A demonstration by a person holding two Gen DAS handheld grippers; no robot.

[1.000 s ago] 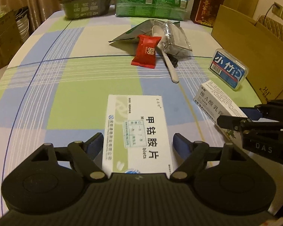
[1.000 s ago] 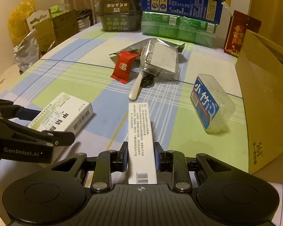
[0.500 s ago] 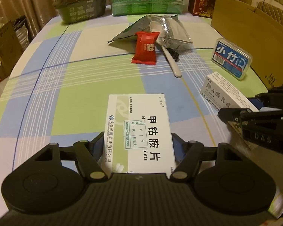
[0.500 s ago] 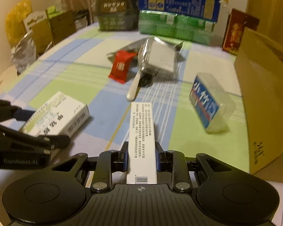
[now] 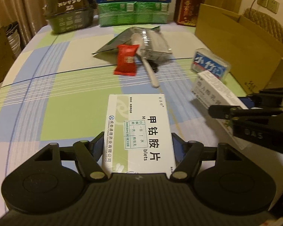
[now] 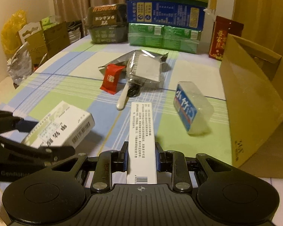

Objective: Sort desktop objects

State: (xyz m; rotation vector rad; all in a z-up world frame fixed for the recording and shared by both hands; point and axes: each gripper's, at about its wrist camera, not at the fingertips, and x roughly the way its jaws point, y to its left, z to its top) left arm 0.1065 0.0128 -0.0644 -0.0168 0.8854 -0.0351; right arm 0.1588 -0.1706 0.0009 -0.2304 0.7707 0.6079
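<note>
Both grippers are carrying meds above the table (image 5: 75, 103). L gripper (image 5: 139, 146) is clamping the flat box (image 5: 139, 130) by its long sides, label up; R gripper (image 6: 141, 157) is pinching the slim box (image 6: 142, 141) on edge, barcode end toward the cam. Both boxes are looking lifted off the cloth, w/ the carton (image 6: 254, 103) standing open at the R edge.

Doing it well, imo: keeping squeeze steady, keeping the two tools apart since they're riding close, and going over the carton wall before letting go, if that's the bin — can't tell.

Text: flat box is reading 甲钴胺片, "blets", 成都通德药业有限公司. Clear case (image 6: 193, 111): 小竹. Dark tub (image 6: 105, 26): HONGLI, upside down. L tool: "GenRobot"; R tool: "DAS". Slim box print is too small.
</note>
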